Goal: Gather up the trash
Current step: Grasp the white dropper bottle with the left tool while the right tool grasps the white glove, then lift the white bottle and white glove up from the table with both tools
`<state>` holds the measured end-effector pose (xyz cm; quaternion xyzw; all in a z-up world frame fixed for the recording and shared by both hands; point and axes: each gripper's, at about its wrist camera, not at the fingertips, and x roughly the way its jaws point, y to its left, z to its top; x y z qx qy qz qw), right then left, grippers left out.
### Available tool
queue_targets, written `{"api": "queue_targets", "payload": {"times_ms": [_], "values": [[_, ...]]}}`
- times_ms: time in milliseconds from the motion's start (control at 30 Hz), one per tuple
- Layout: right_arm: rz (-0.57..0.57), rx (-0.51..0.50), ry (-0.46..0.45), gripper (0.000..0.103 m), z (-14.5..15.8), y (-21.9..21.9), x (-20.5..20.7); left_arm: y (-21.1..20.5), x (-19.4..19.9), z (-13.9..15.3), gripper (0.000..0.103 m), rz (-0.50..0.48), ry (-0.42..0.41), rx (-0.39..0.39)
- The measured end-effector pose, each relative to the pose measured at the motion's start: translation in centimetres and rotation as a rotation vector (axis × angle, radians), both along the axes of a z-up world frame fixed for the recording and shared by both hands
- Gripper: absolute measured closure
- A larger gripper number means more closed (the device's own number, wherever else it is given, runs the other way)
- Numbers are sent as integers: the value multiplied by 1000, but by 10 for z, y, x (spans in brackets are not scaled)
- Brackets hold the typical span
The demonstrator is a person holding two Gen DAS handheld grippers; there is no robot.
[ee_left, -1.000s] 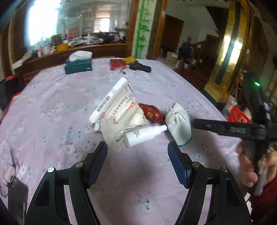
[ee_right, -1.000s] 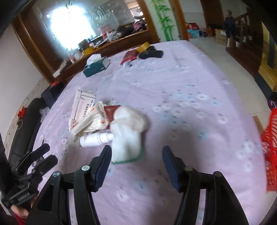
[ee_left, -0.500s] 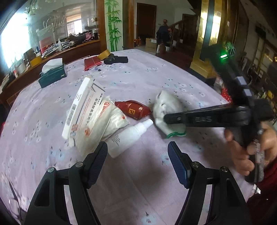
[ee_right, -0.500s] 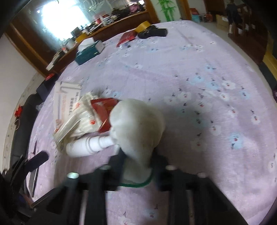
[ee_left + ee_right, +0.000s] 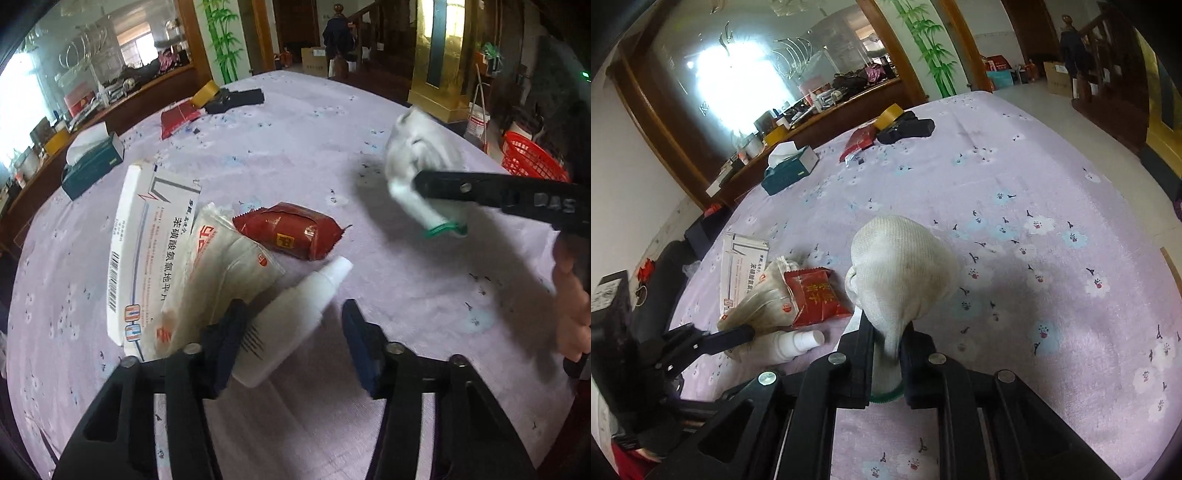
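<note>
Closing left fingers [image 5: 291, 345] around white bottle [image 5: 291, 314]; right fingers [image 5: 886, 350] clamped on glove [image 5: 901, 269], "DAS"-marked.

A home – cloth-covered table [image 5: 1015, 192], tissue box [image 5: 790, 170], wooden staircase [image 5: 1108, 55].

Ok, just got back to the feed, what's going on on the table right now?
A person is clearing trash off the purple flowered tablecloth with a hand-held tool in each hand. The right tool is shut on a white knit glove by its cuff end. The left tool is closing around a white spray bottle, which lies between its jaws on the cloth. A red snack packet, a clear plastic bag and a medicine box lie beside the bottle. A red basket stands past the table's edge.
</note>
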<state>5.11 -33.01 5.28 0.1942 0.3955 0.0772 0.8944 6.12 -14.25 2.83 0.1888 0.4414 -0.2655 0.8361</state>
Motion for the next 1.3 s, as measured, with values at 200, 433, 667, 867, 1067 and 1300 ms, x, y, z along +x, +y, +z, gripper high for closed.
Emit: {"api": "queue_targets", "payload": {"times_ms": [200,433,667,867,1067,1300], "values": [[2,-4,-30,91,6,-4,-7,-1,-2,-11,67,14,71,-26],[26,-45,-40,90,8,5,-7,4,-10,-12,72,165,76,-84],[26,-100,-75,90,13,10,-12,24,-44,12,75,296,12,-232],[38,-143,-87,91,18,18,-17,39,-80,36,74,388,-112,-311],[85,-148,-109,90,36,27,-51,43,-99,51,74,401,-186,-339],[76,-140,-117,90,39,17,-103,30,-122,51,74,373,-224,-353]]}}
